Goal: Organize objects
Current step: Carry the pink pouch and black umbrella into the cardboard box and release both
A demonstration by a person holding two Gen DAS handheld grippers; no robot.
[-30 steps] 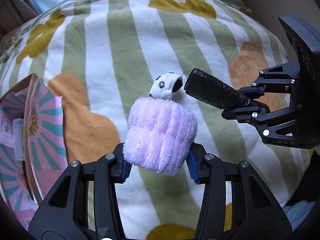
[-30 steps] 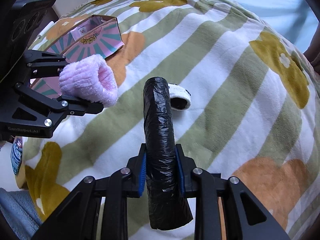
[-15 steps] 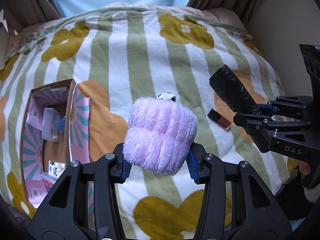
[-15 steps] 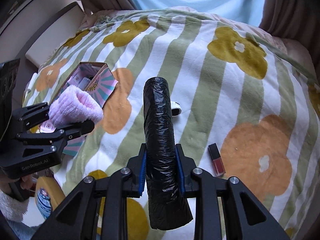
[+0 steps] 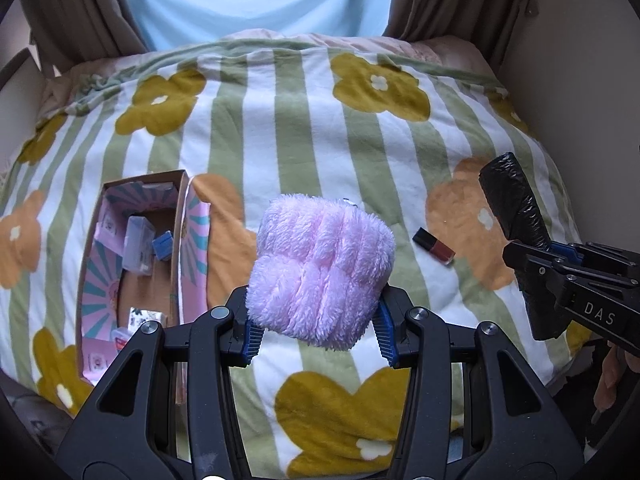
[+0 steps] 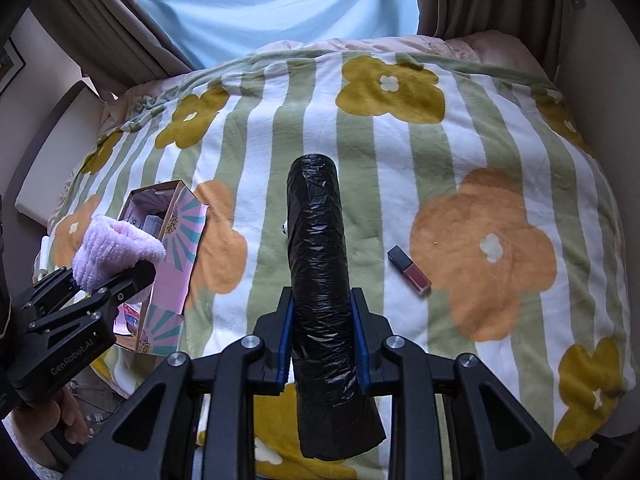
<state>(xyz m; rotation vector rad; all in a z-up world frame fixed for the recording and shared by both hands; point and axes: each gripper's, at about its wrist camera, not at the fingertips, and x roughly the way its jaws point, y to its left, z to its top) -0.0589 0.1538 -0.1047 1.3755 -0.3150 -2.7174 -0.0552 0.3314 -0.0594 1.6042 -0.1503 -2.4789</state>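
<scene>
Both tools have risen well clear of the bed since a second ago; more blanket, the curtains and the whole box now show, and a lip-gloss tube has come into sight.

Left tool (image 5: pixel 318 338): blue pads pinching a fluffy pale-pink plush roll (image 5: pixel 322 268) by its lower sides, held above the bed. A tiny white-and-black scrap shows just past the roll's top edge, too hidden to identify. In the right wrist view the same tool (image 6: pixel 114 276) sits at 9 o'clock, with the pink roll (image 6: pixel 120 248) sticking out past its fingers.

Right tool (image 6: pixel 322 338): pressed on a long cylinder wrapped in crinkled black plastic film (image 6: pixel 318 264), gripped low on its length, pointing toward 12 o'clock. In the left wrist view this tool (image 5: pixel 540 252) enters from 3 o'clock, with the black cylinder (image 5: pixel 512 204) leaning up toward 11 o'clock.

On the bed, a green-and-white striped blanket with mustard and orange flowers (image 5: pixel 304 128). An open cardboard box with pink and teal sunburst print (image 5: pixel 188 240) lies at 9 o'clock in the left wrist view, with small packets and a blue item inside. The small square lip-gloss tube with black cap and dark red body (image 5: pixel 434 242) lies on the blanket at 3 o'clock, just beside an orange flower, well apart from the box; the right wrist view has it (image 6: pixel 410 270) right of the cylinder.

Brown curtains (image 5: pixel 72 12) frame a pale blue drape at 12 o'clock.
</scene>
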